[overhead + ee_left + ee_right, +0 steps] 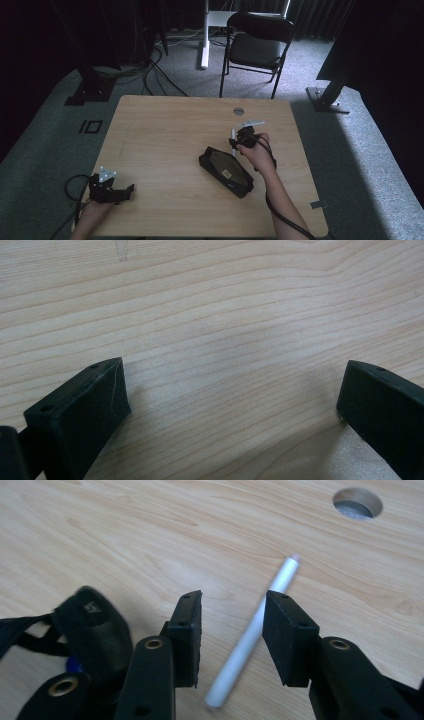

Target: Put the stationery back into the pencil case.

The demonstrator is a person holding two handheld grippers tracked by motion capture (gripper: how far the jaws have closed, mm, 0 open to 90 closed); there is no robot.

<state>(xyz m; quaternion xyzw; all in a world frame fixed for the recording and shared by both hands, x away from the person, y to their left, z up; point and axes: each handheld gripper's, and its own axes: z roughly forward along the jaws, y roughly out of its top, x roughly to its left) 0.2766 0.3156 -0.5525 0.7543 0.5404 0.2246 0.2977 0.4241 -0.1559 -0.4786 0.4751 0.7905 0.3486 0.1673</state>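
White pen (255,630), lying on the desk (160,145) toward its right edge beside the black pouch (226,171), is best straddled squarely before the released right gripper (232,625) is squeezed, while the left gripper (232,400) is kept spread wide near the front left corner.

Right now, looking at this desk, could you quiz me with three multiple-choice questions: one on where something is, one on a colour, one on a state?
1. Where does the white pen lie?
A. on the chair
B. on the table by the right gripper
C. inside the pouch

2. What colour is the pouch?
A. black
B. red
C. yellow

3. How does the left gripper stand?
A. shut on the pen
B. shut on the pouch
C. open, holding nothing

Answers: 1 B, the pen lies on the wood between the right gripper's open jaws. 2 A, the pouch looks black from above. 3 C, bare table shows between its wide-apart jaws.
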